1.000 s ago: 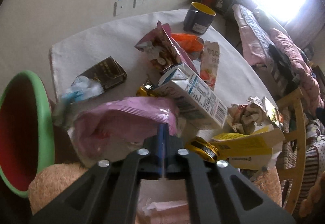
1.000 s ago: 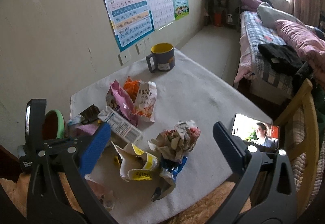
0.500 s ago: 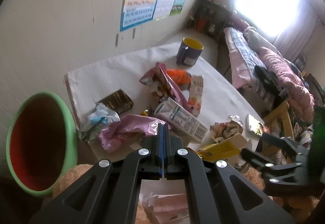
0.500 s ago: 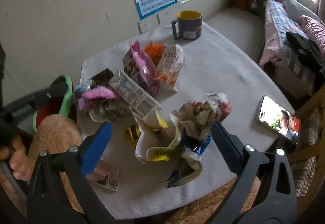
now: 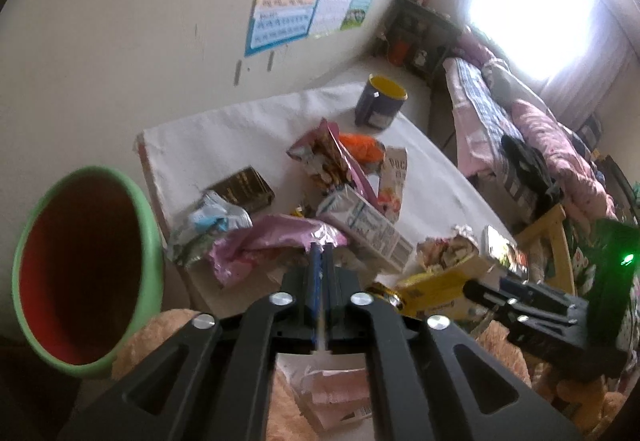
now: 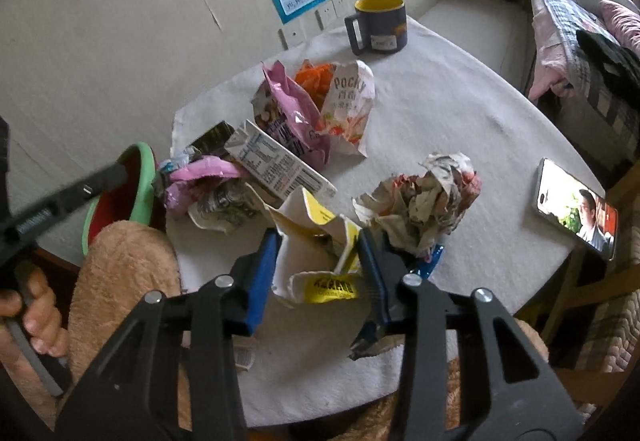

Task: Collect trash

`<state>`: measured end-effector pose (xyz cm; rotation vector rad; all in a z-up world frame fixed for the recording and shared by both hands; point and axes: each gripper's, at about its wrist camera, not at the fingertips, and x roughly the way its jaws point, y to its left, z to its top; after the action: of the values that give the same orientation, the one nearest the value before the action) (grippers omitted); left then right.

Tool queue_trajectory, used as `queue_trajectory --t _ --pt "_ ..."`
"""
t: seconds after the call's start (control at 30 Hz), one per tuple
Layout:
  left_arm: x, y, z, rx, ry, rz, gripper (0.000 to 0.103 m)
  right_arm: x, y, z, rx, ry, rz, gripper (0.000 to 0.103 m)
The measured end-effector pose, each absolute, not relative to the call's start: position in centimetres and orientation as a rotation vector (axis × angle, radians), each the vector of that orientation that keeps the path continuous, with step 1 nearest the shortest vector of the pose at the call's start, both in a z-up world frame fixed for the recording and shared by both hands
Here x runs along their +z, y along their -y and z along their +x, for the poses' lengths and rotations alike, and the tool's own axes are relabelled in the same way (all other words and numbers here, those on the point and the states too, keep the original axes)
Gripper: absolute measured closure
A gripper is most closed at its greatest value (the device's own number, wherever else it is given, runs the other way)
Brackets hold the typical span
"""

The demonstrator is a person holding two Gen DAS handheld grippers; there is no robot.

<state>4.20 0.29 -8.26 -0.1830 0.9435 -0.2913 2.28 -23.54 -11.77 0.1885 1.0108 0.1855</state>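
My right gripper (image 6: 320, 241) is low over the table's near edge. Its jaws are closing, and the blue pads (image 6: 262, 269) touch both sides of a torn yellow carton (image 6: 320, 253). In the left wrist view that carton (image 5: 436, 289) sits at the right gripper (image 5: 480, 291). My left gripper (image 5: 320, 247) hangs above the table's left edge, its jaws opening by a thin slit with nothing between them. A pink wrapper (image 5: 272, 237) lies just beyond its tips. The green bin (image 5: 152, 241) with a red inside stands to its left.
On the white cloth lie a milk carton (image 6: 276, 165), a Pocky wrapper (image 6: 348, 97), a crumpled paper ball (image 6: 424, 201), a dark box (image 5: 244, 187), a mug (image 6: 380, 25) and a phone (image 6: 576, 209). A person's fuzzy tan leg (image 6: 128, 273) is at the near edge. A bed stands right.
The right gripper came down over the yellow carton and its wide jaws narrowed onto it. The left gripper rose and drew back from the pink wrapper, and its pads parted slightly.
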Motion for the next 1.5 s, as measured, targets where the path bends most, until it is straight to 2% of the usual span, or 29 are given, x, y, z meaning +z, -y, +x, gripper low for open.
queue_trajectory --t 0.03,0.07,0.23,0.3,0.47,0.63,0.77,0.97,1.1,1.17,1.2,1.23,1.3,1.33,1.4,1.47,1.5 --pt "-8.7 -0.1 4.2 -0.294 -0.948 -0.177 0.079 -11.7 23.5 2.3 0.188 -1.009 0.188 0.063" --pt "-9.3 0.3 4.6 -0.299 -0.96 -0.17 0.072 -11.6 23.4 2.3 0.19 -1.008 0.189 0.063" --pt "-10.5 1.3 5.7 -0.318 -0.984 -0.149 0.071 -11.7 23.6 2.2 0.196 -1.01 0.208 0.063" --pt "-10.9 1.8 6.7 -0.312 -0.987 -0.108 0.064 -11.8 23.8 2.2 0.198 -1.011 0.221 0.063" --pt "-10.9 2.5 8.6 -0.329 -0.983 -0.023 0.031 -12.0 24.2 2.2 0.204 -1.013 0.242 0.063" --pt "-10.5 2.4 8.7 -0.435 -1.002 0.129 0.021 -11.9 24.5 2.2 0.213 -1.008 0.265 0.063" --pt "-12.0 1.8 8.8 -0.425 -1.073 0.277 0.021 -12.1 24.7 2.3 0.224 -1.006 0.282 0.063" --pt "-13.3 1.2 11.9 -0.376 -1.135 0.21 0.023 -12.6 24.5 2.5 0.237 -1.023 0.295 0.063" --pt "-14.7 3.2 13.6 -0.389 -1.181 0.263 0.024 -12.4 24.7 2.5 0.234 -1.02 0.304 0.063" --pt "-15.8 4.0 14.1 -0.398 -1.221 0.291 0.043 -12.3 24.8 2.4 0.234 -1.018 0.304 0.063" --pt "-16.1 4.2 14.2 -0.41 -1.234 0.29 0.046 -12.3 24.7 2.3 0.235 -1.016 0.303 0.063" --pt "-16.0 4.2 14.2 -0.423 -1.228 0.269 0.06 -12.2 24.8 2.3 0.235 -1.016 0.304 0.063" --pt "-15.8 4.1 14.0 -0.427 -1.228 0.241 0.074 -12.1 24.7 2.2 0.237 -1.014 0.304 0.063" --pt "-15.8 3.9 13.8 -0.419 -1.23 0.238 0.09 -12.0 24.7 2.2 0.24 -1.013 0.303 0.063" --pt "-15.6 3.4 13.3 -0.414 -1.217 0.22 0.091 -11.8 24.5 2.1 0.246 -1.008 0.296 0.063" --pt "-14.7 2.6 12.6 -0.408 -1.186 0.178 0.102 -11.5 24.3 2.1 0.25 -1.001 0.287 0.063" --pt "-14.1 2.0 12.2 -0.401 -1.167 0.147 0.102 -11.4 24.2 2.0 0.252 -0.997 0.283 0.063"
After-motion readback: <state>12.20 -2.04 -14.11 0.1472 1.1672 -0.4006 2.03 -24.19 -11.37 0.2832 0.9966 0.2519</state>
